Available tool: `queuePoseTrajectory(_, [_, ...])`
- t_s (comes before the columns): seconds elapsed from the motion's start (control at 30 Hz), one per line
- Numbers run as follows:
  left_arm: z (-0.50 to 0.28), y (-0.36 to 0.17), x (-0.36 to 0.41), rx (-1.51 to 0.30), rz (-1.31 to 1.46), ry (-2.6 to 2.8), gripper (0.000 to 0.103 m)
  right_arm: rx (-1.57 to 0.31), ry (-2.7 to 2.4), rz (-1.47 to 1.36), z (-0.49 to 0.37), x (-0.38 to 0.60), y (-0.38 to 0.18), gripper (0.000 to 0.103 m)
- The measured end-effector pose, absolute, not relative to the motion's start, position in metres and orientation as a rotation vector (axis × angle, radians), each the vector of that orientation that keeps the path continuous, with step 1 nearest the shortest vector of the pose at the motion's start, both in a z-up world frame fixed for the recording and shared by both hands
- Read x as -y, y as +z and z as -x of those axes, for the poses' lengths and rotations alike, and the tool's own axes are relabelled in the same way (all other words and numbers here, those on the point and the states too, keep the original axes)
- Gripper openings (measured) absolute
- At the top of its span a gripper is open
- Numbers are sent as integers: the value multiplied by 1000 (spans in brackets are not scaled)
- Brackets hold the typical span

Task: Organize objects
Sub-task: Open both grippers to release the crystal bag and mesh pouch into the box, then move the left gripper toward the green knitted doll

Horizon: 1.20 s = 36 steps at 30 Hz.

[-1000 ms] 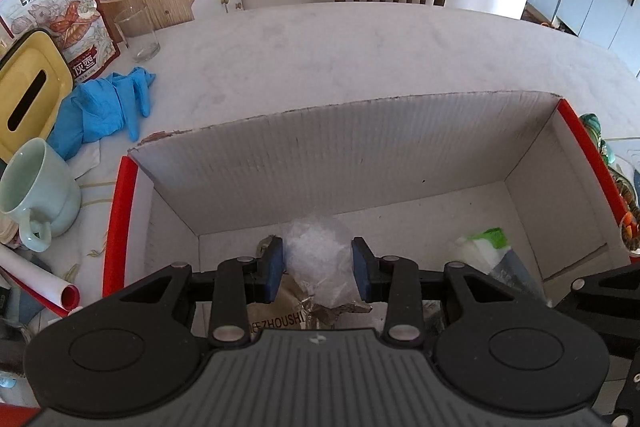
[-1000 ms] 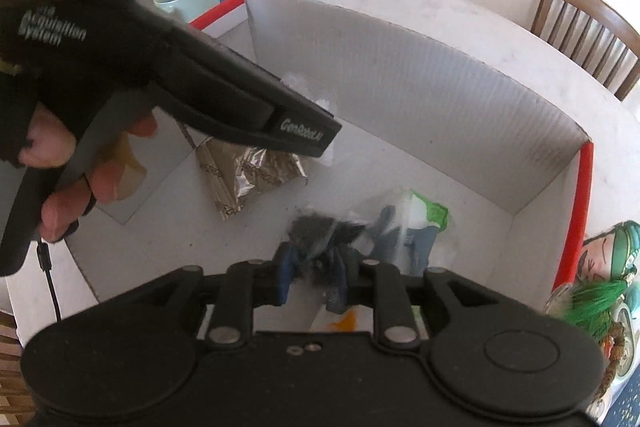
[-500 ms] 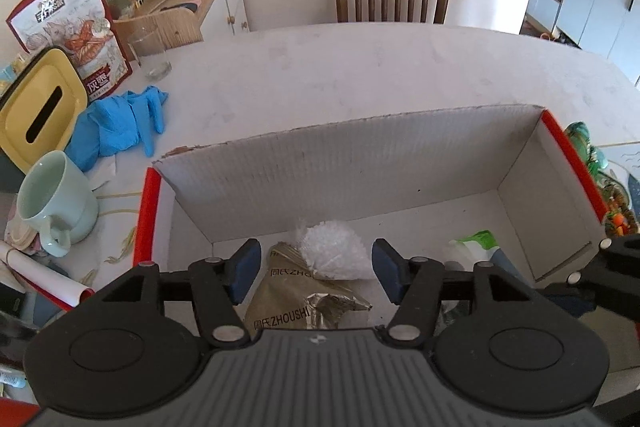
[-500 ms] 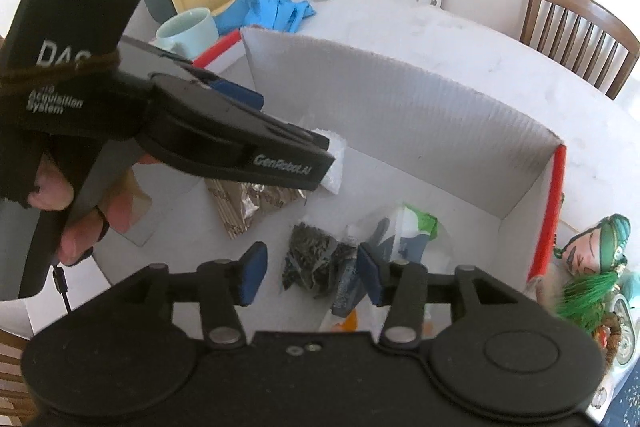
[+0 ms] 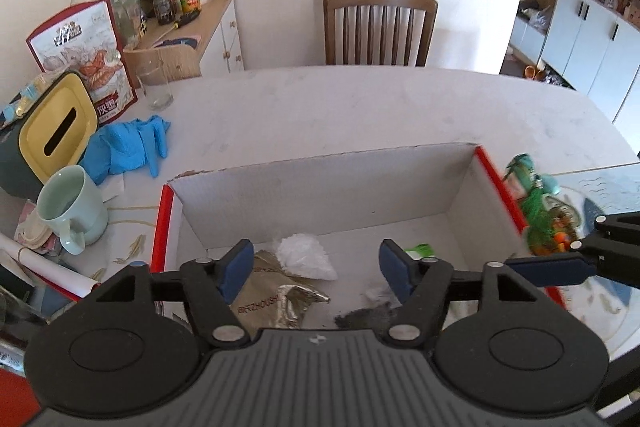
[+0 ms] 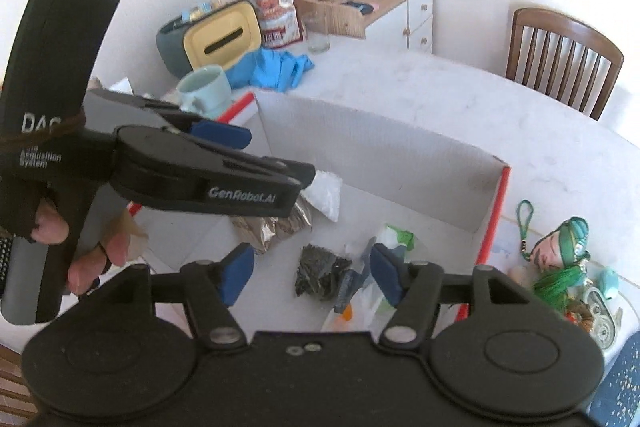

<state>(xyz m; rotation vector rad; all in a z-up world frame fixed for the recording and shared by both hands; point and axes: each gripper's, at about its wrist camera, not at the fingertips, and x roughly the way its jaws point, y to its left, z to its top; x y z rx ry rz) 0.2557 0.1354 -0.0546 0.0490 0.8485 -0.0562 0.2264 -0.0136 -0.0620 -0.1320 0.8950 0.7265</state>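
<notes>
A white cardboard box (image 5: 320, 187) with red edges stands on the table, also in the right wrist view (image 6: 380, 143). On its floor lie a white crystal bag (image 5: 304, 259), a gold foil packet (image 5: 276, 305), a dark leaf bag (image 6: 318, 269) and a green-white packet (image 6: 394, 235). My left gripper (image 5: 316, 267) hovers above the white bag with its jaws opening and nothing between the pads. My right gripper (image 6: 312, 269) hangs over the dark bag, its jaws also opening, clear of it. A gloved hand holds the left gripper (image 6: 276, 157) at the left of the right wrist view.
Left of the box are a mint mug (image 5: 72, 207), blue gloves (image 5: 128, 147), a yellow-lidded tissue box (image 5: 56, 127), a glass (image 5: 154, 87) and a snack bag (image 5: 84, 47). A green tasselled figurine (image 6: 564, 247) lies to the right. A wooden chair (image 5: 380, 27) stands behind the table.
The left gripper let go of the white bag and the right let go of the dark bag. Both opened wide and rose back from the box floor.
</notes>
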Motion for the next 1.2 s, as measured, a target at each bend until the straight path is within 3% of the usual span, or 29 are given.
queuePoseTrajectory(0.3, [-231,-32,-115,-802,-1,-62,80,-844,749,117,-209,46,-42,72])
queuePoseTrajectory(0.7, [-198,-17,-65,-755,39,-97,85,-766,731,75,-183,128,-24,96])
queuePoseTrajectory(1.07, [-199,-23,-20,-741,78,-142,92,-782,583,62,-183,217,-49,99])
queuePoseTrajectory(1.2, [-204,-27,1,-698,66,-163,103,-798,533,60,-189,240,-61,99])
